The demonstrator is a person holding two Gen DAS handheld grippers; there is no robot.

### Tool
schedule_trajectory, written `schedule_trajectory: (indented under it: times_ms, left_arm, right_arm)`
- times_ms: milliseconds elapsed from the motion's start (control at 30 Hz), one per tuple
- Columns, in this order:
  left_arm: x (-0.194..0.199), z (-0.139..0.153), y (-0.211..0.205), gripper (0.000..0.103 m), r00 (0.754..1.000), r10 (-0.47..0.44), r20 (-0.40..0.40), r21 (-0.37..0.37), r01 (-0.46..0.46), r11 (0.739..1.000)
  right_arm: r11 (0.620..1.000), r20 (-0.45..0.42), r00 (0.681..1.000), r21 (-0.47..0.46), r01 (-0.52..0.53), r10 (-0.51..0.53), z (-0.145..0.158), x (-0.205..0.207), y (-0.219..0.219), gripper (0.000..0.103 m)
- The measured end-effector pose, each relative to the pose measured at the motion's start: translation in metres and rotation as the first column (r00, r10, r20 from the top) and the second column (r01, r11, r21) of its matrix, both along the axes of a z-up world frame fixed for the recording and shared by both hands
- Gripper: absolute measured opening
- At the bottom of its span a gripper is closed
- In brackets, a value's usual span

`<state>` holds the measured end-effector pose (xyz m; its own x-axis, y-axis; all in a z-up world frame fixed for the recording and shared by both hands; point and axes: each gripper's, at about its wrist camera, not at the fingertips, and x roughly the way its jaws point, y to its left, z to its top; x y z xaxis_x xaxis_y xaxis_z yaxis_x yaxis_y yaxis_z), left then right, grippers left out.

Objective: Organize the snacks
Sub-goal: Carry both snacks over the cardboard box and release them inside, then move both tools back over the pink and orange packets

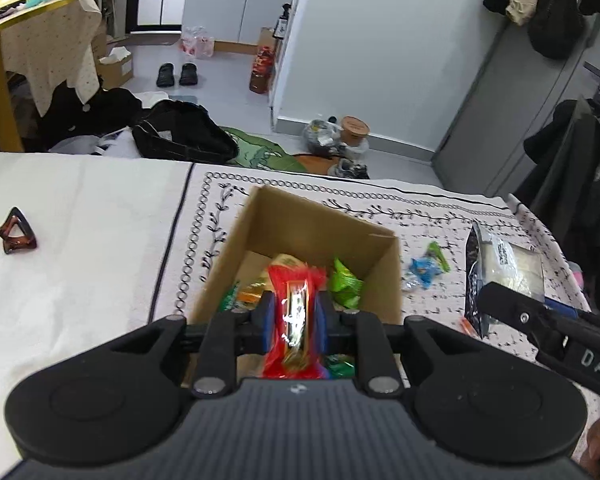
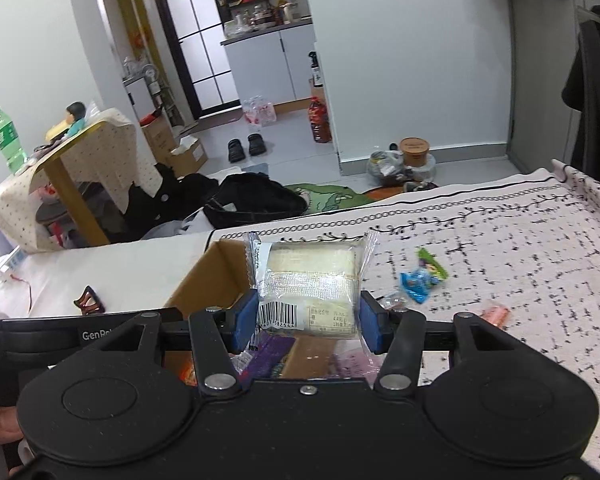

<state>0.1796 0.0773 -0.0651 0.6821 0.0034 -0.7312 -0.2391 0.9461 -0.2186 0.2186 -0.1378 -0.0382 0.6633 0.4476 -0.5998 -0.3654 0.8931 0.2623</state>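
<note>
Pale grey walls [image 1: 372,40] and floor [image 2: 284,148], white cabinets [image 1: 244,4], yellow-legged draped table [image 2: 72,168].

The box [image 1: 300,236] is plain matt brown cardboard. The red snack wrapper [image 1: 296,320] is glossy foil-like plastic (it throws a bright glare). The cake packet [image 2: 312,284] is clear, crinkled film with a paper-looking barcode label. Each claw body is matt black plastic with bare metal screw heads; its pads [image 2: 246,320] look like dull blue rubber. The surface [image 1: 80,240] wears woven printed cloth.
</note>
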Motion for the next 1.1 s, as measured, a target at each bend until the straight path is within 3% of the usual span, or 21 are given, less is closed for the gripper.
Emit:
schedule_trajectory:
  times_ms: [267, 367, 500, 667, 900, 1100]
  left_arm:
    - [-0.005, 0.002, 0.014, 0.048, 0.999, 0.048, 0.017, -0.002, -0.048, 0.999]
    - [-0.008, 0.002, 0.018, 0.051, 0.997, 0.074, 0.018, -0.004, -0.074, 0.997]
    - [-0.012, 0.002, 0.023, 0.056, 0.995, 0.098, 0.013, -0.017, -0.098, 0.995]
    - [-0.012, 0.003, 0.024, 0.069, 0.996, 0.092, 0.001, -0.014, -0.092, 0.996]
    - [-0.009, 0.003, 0.014, 0.076, 0.996, 0.092, -0.009, -0.018, -0.092, 0.996]
    - [-0.005, 0.005, -0.003, 0.086, 0.998, 0.068, -0.003, -0.007, -0.068, 0.998]
  right_arm:
    - [0.999, 0.01, 0.999, -0.002, -0.041, 0.041, 0.0, 0.009, 0.021, 0.051]
    - [0.999, -0.011, 0.999, 0.019, -0.034, 0.034, -0.004, 0.018, 0.024, 0.053]
    - [0.997, -0.011, 0.999, 0.075, -0.032, 0.033, -0.006, 0.024, 0.02, 0.07]
    - [0.997, -0.019, 1.0, 0.075, -0.011, 0.013, -0.007, 0.021, 0.008, 0.075]
    - [0.998, -0.023, 0.999, 0.051, 0.03, -0.029, -0.009, 0.014, -0.02, 0.084]
    - [0.995, -0.038, 0.995, 0.035, 0.09, -0.089, -0.014, 0.015, -0.053, 0.086]
